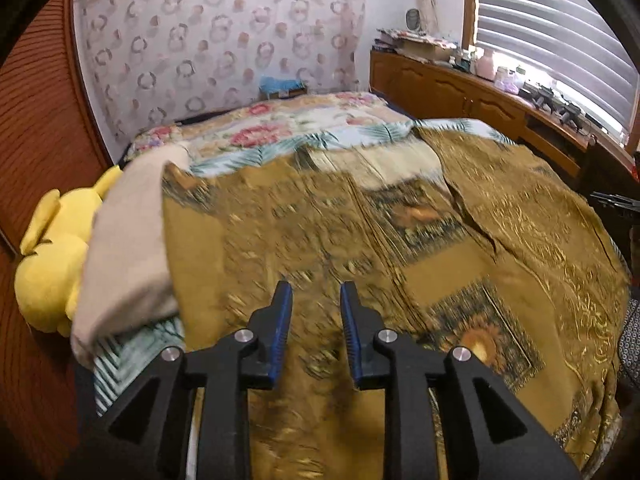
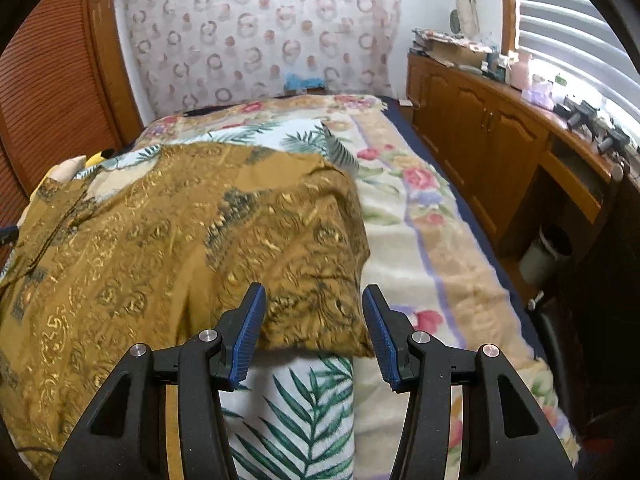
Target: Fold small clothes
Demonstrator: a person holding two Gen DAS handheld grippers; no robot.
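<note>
On bed [image 2: 460, 240], mustard gold-patterned garment [image 2: 160, 240] spread, slightly rumpled

Both handheld grippers, the left gripper [image 1: 316, 292] and the right gripper [image 2: 314, 294], had matte black angular arms with triangular cut-outs, round silver screws at the joints, and ribbed blue fingertips [image 1: 282, 320]
</note>
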